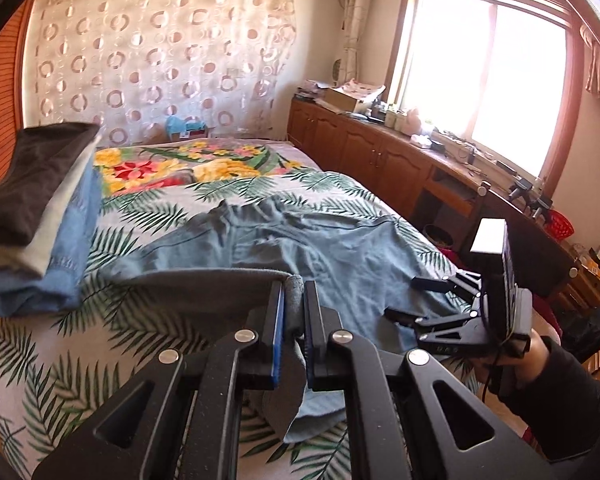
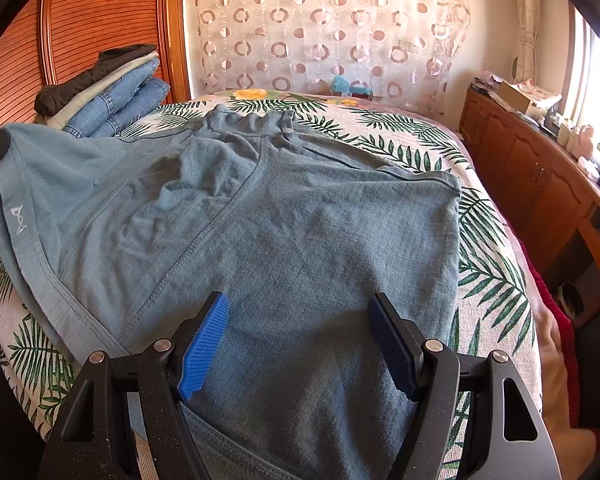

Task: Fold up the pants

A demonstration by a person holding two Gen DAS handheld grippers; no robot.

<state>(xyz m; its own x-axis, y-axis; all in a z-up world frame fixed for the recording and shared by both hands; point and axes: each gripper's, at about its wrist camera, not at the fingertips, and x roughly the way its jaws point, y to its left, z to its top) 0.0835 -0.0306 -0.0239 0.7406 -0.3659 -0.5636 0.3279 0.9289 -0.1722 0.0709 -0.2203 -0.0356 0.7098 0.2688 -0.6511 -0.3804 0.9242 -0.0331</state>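
Observation:
Light blue-grey pants [image 2: 292,232] lie spread on the bed, waistband toward the far end; they also show in the left wrist view [image 1: 300,240]. My left gripper [image 1: 294,292] is shut on a leg hem of the pants and holds it lifted above the bed. My right gripper [image 2: 298,316] is open, its blue pads [image 2: 204,344] straddling the other leg near the bed's front edge without gripping it. The right gripper also shows in the left wrist view [image 1: 416,300], open over the pants.
A stack of folded clothes [image 2: 108,88] sits at the bed's left, against the wooden headboard [image 2: 80,12]. A wooden cabinet [image 2: 540,184] with clutter runs along the right wall under the window. The leaf-print bedspread [image 2: 488,240] covers the bed.

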